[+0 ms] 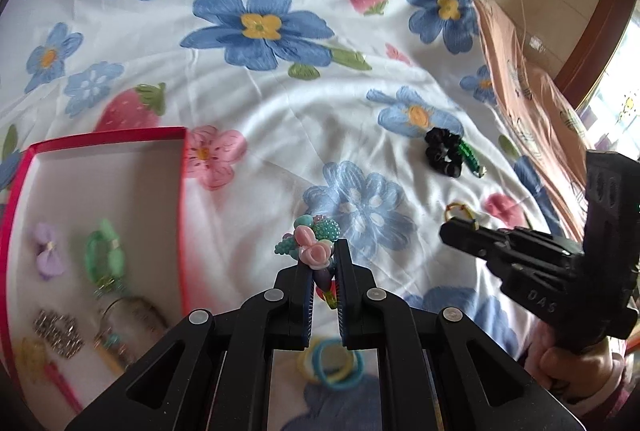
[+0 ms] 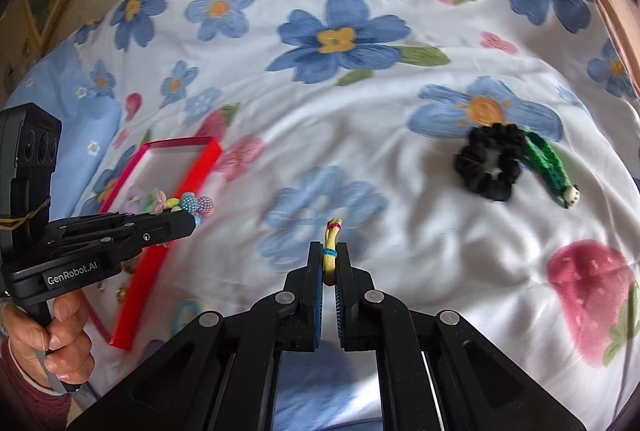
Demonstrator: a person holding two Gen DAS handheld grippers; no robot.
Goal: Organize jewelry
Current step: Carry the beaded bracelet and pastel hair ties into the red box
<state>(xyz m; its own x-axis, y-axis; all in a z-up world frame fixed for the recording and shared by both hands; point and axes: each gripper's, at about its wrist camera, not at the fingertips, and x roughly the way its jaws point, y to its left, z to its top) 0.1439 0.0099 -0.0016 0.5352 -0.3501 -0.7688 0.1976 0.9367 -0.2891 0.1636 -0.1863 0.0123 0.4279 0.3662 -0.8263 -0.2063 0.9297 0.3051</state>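
Left gripper (image 1: 325,259) closed on bead bracelet (image 1: 310,239), held above bedsheet (image 1: 280,119), just right of red box (image 1: 182,215). Right gripper (image 2: 330,263) closed on yellow hair tie (image 2: 331,251), right of box.

Risks for you:
- Bracelet gripped only at one part; rest hangs, can slip or catch on box wall.
- Thin tie can snap out when you release.
- Grippers near each other; can bump over box.
- Black scrunchie (image 2: 489,167), green band (image 2: 546,167) far right, easy to forget.
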